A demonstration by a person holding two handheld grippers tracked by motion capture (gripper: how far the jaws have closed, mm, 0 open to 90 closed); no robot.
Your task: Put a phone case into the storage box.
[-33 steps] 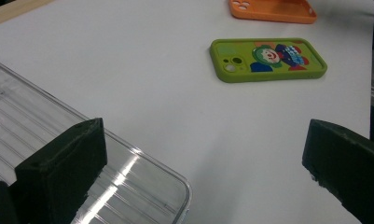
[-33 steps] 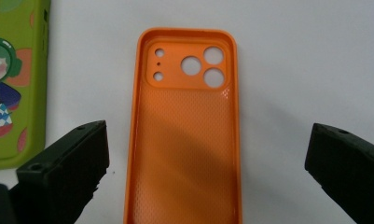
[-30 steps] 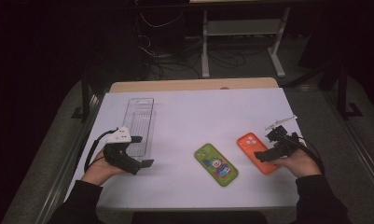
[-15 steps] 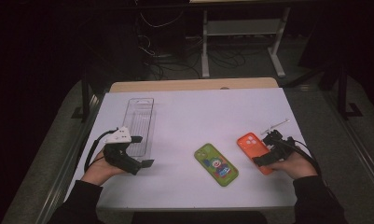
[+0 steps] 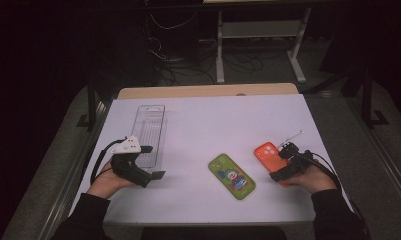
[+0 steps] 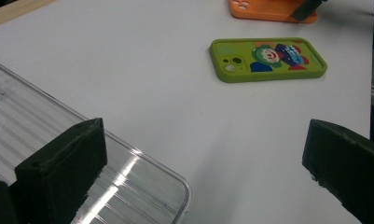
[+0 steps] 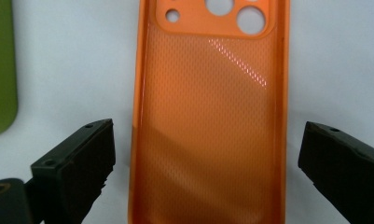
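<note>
Right gripper view looks down on the orange phone case (image 7: 210, 116), which lies flat on the white table (image 7: 72, 60) with its hollow side up, between the two wide-apart jaws of the right gripper (image 7: 205, 168), which do not touch it. High view shows this case at the table's right part, near the green phone case (image 5: 232, 176). Over the near corner of the clear plastic tray (image 6: 58, 154), the left gripper (image 6: 203, 172) has its jaws spread too, holding nothing.

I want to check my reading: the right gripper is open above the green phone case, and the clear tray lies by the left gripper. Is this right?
Not quite: the right gripper is open above the orange phone case, as the right gripper view shows. The clear tray does lie by the left gripper.
</note>
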